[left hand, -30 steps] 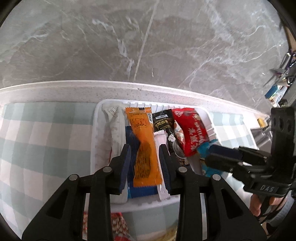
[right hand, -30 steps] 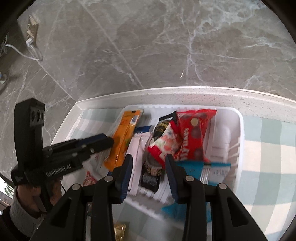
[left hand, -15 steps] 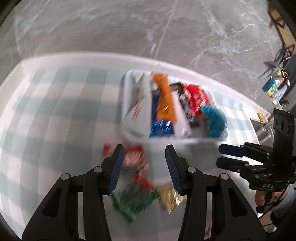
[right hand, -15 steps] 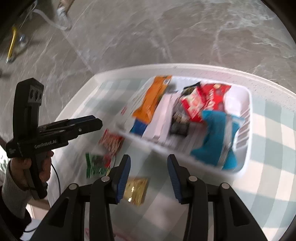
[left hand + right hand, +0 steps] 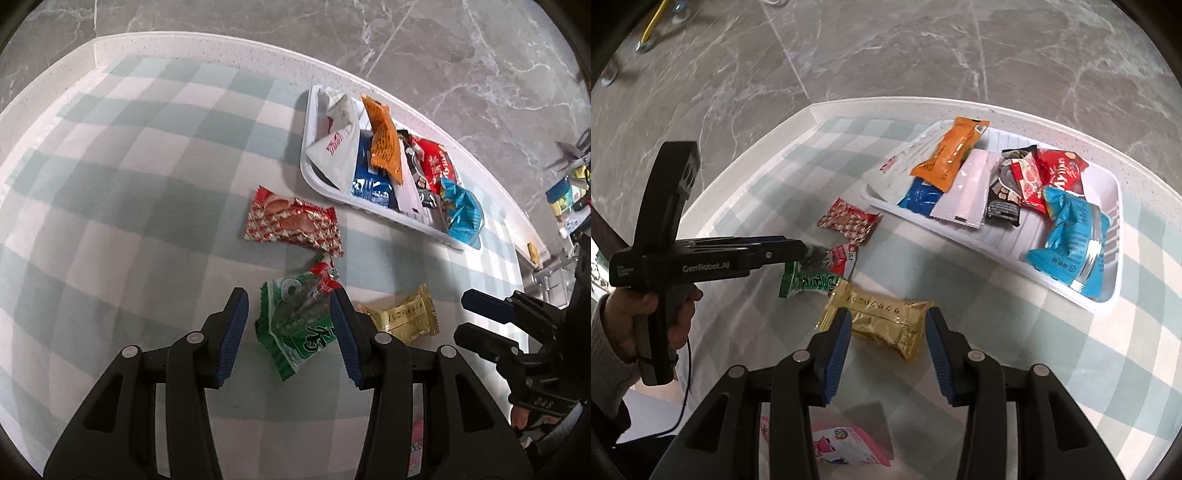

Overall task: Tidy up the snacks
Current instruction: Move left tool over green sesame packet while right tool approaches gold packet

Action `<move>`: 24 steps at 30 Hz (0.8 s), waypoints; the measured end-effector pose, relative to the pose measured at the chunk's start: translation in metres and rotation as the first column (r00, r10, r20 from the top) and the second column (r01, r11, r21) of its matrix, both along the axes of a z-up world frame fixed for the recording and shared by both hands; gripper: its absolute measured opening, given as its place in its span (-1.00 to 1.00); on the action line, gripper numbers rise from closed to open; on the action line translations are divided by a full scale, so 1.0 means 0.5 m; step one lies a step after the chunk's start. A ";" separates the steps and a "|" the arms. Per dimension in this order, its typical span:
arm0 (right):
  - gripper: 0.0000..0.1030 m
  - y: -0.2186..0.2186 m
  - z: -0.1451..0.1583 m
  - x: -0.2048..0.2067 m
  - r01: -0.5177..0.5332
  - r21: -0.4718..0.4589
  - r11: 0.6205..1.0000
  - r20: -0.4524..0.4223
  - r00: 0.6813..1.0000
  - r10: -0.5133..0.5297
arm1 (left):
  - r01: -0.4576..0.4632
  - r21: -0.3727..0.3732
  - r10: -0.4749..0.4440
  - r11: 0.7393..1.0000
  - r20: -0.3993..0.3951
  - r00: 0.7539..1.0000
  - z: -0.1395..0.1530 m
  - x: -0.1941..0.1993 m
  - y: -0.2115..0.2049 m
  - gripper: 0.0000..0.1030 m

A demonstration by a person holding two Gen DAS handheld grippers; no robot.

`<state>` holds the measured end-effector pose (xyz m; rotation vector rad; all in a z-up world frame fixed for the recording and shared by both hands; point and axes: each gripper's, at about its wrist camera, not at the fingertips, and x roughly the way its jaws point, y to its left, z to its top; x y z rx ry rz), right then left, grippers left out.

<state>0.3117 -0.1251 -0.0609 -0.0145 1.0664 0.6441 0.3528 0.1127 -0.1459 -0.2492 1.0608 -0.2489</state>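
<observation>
A white tray [image 5: 306, 173] [image 5: 1108, 301] at the table's far side holds several snack packets, among them an orange one [image 5: 384, 144] and a light-blue one [image 5: 1071, 243]. On the checked cloth in front lie a red patterned packet [image 5: 291, 221] [image 5: 847, 219], a green packet [image 5: 299, 325] [image 5: 809, 282] and a gold packet [image 5: 402, 314] [image 5: 882, 325]. My left gripper [image 5: 288, 332] [image 5: 809, 251] is open just above the green packet, which lies between its fingers. My right gripper [image 5: 888, 347] [image 5: 484, 317] is open with the gold packet between its fingers.
A pink packet [image 5: 849, 443] lies on the cloth near the front edge, under my right gripper. The white table rim [image 5: 221, 40] curves round the far side, with grey marble floor beyond. A hand [image 5: 672, 317] holds the left gripper's handle.
Both grippers have drawn back from over the tray to the loose packets on the cloth. Their jaws stand wider than a second ago. The snacks they hovered over stay in the tray.
</observation>
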 end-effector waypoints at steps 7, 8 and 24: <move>-0.12 0.020 -0.014 -0.001 -0.038 -0.031 0.999 0.000 0.999 0.038 | 0.003 0.017 -0.003 1.000 -0.006 1.000 -0.012 0.010 -0.024 -0.14; -0.12 0.024 -0.015 0.001 -0.042 -0.032 0.999 -0.004 0.999 0.042 | 0.006 0.017 -0.006 1.000 -0.002 1.000 -0.011 0.010 -0.024 -0.14; -0.12 0.048 -0.020 0.018 -0.069 -0.040 0.997 -0.012 0.998 0.068 | 0.114 0.014 -0.114 0.993 -0.009 0.993 -0.024 0.064 -0.047 -0.13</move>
